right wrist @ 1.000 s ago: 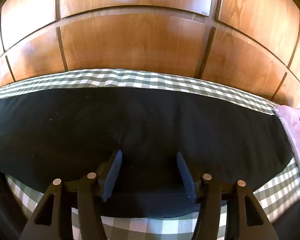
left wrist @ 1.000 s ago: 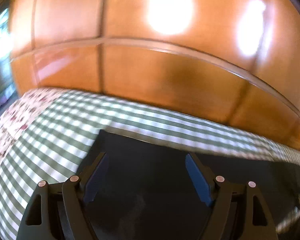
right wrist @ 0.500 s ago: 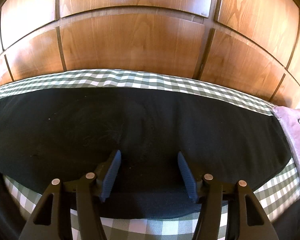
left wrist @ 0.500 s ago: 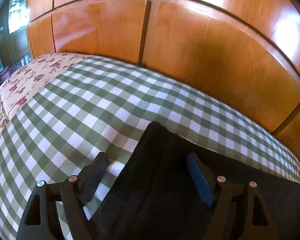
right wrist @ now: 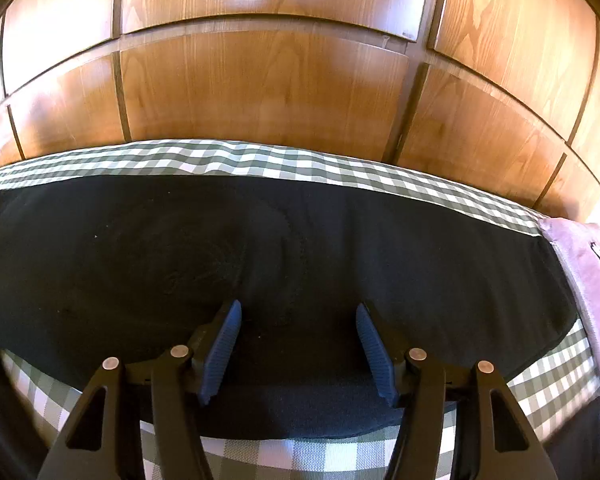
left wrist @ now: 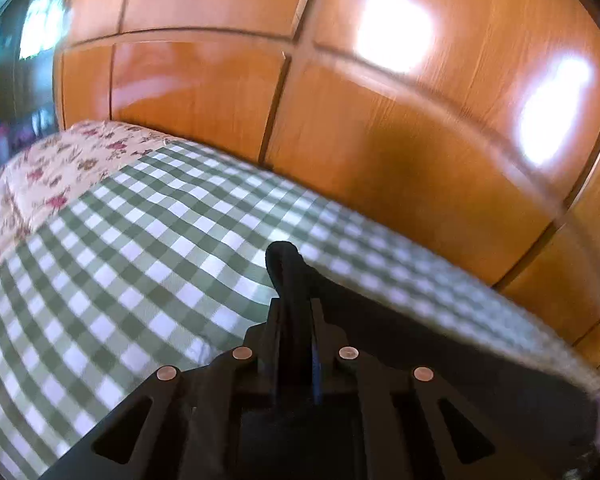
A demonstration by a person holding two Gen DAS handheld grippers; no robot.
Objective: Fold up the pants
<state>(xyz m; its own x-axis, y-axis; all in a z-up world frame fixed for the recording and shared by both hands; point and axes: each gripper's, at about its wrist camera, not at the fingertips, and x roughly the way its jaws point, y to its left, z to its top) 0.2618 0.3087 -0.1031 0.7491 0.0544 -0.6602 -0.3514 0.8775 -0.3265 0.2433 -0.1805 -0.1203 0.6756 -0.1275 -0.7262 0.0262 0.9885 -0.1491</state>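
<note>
Your left gripper (left wrist: 294, 312) has just snapped shut on the pants (right wrist: 260, 264): half a second ago its jaws stood wide astride the corner of the black cloth, and now they are pinched together with a bunched fold of it poking up between the fingertips. That end of the pants is lifted a little off the checked bedcover (left wrist: 132, 248), while the rest trails away to the right along the bed.

Your right gripper (right wrist: 298, 344) has not changed. It hovers over the near edge of the pants with its jaws about half open and nothing between the pads (right wrist: 222, 344); whether the pads touch the cloth below I cannot tell. The pants lie spread flat across the bed, lengthwise in front of the wooden panels (right wrist: 260, 80), with a lilac garment (right wrist: 592, 272) just beside their right end.

So you have one corner secured, and the fold looks ready to start on the left. You will likely want the right gripper to close on its edge too, so both ends travel together.
</note>
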